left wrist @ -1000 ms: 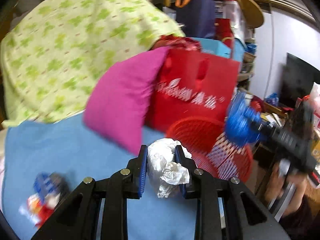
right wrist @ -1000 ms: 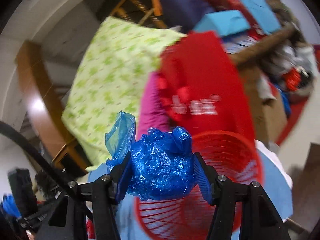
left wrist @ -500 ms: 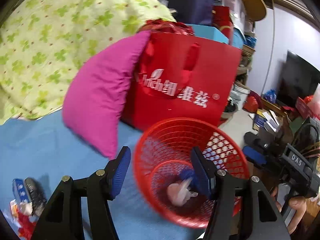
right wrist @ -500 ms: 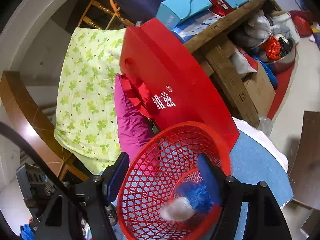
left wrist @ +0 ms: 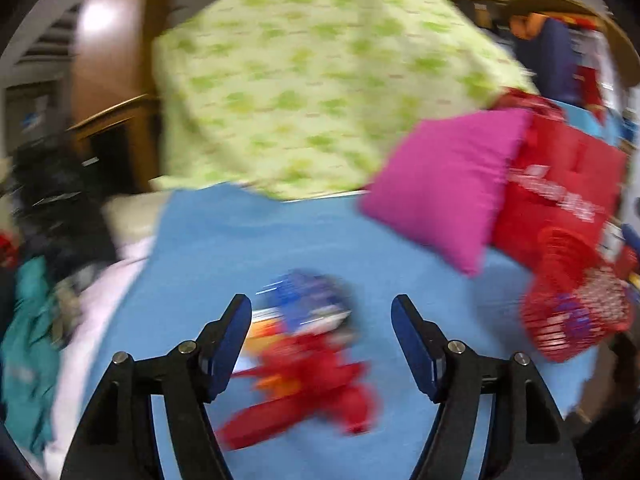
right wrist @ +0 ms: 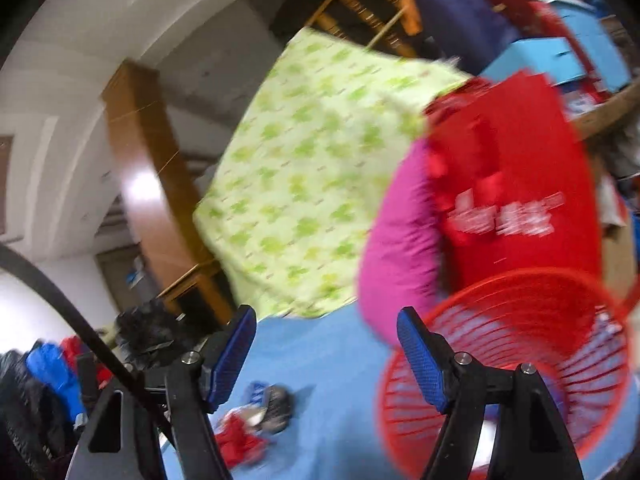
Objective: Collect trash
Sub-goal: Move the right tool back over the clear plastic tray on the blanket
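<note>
Left wrist view: the left gripper (left wrist: 321, 326) is spread wide, nothing between its blue pads, hovering over the blue cloth surface (left wrist: 208, 240). Right beneath it lies a small heap of crumpled red and blue plastic wrappers (left wrist: 308, 356), blurred by motion, sitting toward the near edge of the cloth. These look feather-light, thin and crinkly, so they will squash rather than resist. They may be slick, and a loose flap could slide out. My call: pinch the bunched red middle, not a stray corner. The red mesh plastic basket (left wrist: 576, 312) stands at the cloth's right edge, with something blue visible through its wall, just beside a magenta cushion (left wrist: 444, 184).

Right wrist view: the right gripper (right wrist: 326, 338) is also splayed and carrying nothing. The same wrapper heap (right wrist: 256, 420) shows low between its fingers, well out ahead on the cloth. The basket (right wrist: 516, 364) sits close on the right, in front of a red paper carrier bag (right wrist: 516, 184).
</note>
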Tool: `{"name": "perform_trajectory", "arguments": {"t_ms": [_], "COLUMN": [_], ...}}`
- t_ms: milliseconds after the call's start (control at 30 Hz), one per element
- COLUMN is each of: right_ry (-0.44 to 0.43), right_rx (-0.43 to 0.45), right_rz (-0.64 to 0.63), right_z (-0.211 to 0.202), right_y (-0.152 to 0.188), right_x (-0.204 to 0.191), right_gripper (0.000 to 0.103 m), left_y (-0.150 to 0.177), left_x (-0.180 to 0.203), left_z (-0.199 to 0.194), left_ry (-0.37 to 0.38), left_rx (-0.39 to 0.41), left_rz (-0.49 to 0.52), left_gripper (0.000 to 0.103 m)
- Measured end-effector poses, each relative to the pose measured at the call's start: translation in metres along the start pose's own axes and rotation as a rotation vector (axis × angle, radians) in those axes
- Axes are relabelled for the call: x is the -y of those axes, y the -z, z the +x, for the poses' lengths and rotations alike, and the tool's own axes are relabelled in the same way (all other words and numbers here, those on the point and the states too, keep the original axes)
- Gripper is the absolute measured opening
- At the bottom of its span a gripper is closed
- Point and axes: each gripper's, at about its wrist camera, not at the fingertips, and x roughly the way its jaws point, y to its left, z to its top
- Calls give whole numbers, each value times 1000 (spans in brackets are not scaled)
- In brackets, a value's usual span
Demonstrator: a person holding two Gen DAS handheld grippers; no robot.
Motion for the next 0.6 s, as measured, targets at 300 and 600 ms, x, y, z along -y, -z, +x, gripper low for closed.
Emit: {"name": "perform_trajectory", "arguments": {"t_ms": [300, 600], "right_ry": [-13, 80], "right_rx": [-429, -734], "right_rz": [-50, 81], "right_z": [115, 189], "right_y": [83, 155], "right_x": [-56, -44], "right_gripper": [77, 77], "left_y": [57, 83], "left_x": [-57, -67], "left_z": [31, 61], "left_ry": [-48, 26], "left_rx": [-101, -186], "left_rz": [-110, -176], "left_gripper": [73, 73]}}
